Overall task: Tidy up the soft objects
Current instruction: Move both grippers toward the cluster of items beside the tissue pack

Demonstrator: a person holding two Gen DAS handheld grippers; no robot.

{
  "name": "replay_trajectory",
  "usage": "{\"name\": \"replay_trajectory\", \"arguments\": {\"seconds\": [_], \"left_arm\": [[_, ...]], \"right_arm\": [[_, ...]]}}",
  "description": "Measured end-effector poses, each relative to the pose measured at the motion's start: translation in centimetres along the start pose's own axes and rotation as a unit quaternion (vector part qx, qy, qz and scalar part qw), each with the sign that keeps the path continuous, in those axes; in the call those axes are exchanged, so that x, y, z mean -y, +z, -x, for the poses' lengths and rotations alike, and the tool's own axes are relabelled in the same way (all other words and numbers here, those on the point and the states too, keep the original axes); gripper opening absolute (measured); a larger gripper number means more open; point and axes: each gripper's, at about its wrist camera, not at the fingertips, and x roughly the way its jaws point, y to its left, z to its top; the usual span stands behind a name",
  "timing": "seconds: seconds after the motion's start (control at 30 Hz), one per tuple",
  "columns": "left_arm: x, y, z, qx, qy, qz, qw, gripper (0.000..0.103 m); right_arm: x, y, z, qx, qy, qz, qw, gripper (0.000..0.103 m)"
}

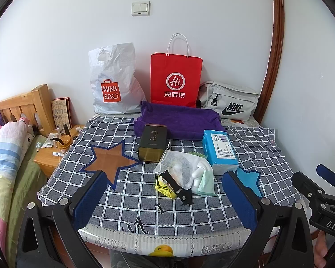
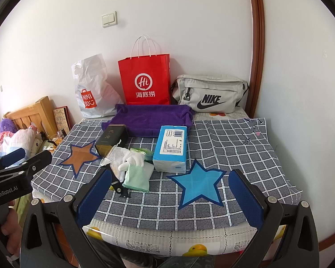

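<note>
Left tool (image 1: 165, 201): blue-padded fingers spread wide, nothing between them, hovering over the near edge of the counter (image 1: 212, 221). Right tool (image 2: 170, 198): likewise spread wide and empty, over the same near edge, just right of the left one.

Ahead of both, on the checked grey cloth (image 2: 234, 147), a small heap of soft things: white mesh pouch (image 1: 178, 167), white glove (image 2: 133, 158) and pale green cloth (image 2: 137, 177), touching and partly overlapping. Against the heap's left side, a yellow net item (image 1: 165, 188) with a black strap (image 1: 174, 182) across it. Just behind the heap to the left, a dark tin box (image 1: 152, 141) lying on its side. Just right of the heap, a light blue tissue pack (image 2: 171, 148).

Sewn onto the cloth: brown star (image 1: 110, 162) left of the heap, blue star (image 2: 197, 184) right of it, close to the right tool.

Farther back, a folded purple towel (image 2: 151, 117) lying flat behind tin and tissue pack. Along the wall (image 1: 212, 17), left to right: white plastic bag (image 1: 116, 78), upright red paper bag (image 1: 175, 80), grey waist bag (image 2: 209, 93).

Left of the counter, a wooden bedside table (image 1: 47, 158) with small clutter, and a bed (image 1: 8, 156) with patterned bedding.
</note>
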Motion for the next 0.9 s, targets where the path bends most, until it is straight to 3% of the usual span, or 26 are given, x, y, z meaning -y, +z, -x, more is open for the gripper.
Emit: {"name": "replay_trajectory", "arguments": {"seconds": [0.5, 0.8, 0.9], "left_arm": [[0.2, -0.2, -0.2, 0.001, -0.001, -0.001, 1.0000, 0.103], [-0.6, -1.0, -4.0, -0.031, 0.006, 0.002, 0.9995, 0.103], [-1.2, -1.6, -6.1, -0.051, 0.011, 0.003, 0.9987, 0.103]], "right_arm": [[0.1, 0.1, 0.2, 0.003, 0.007, -0.004, 1.000, 0.103], [0.6, -0.7, -2.6, -0.038, 0.011, 0.000, 0.999, 0.103], [0.6, -1.2, -4.3, -0.029, 0.022, -0.004, 0.999, 0.103]]}}
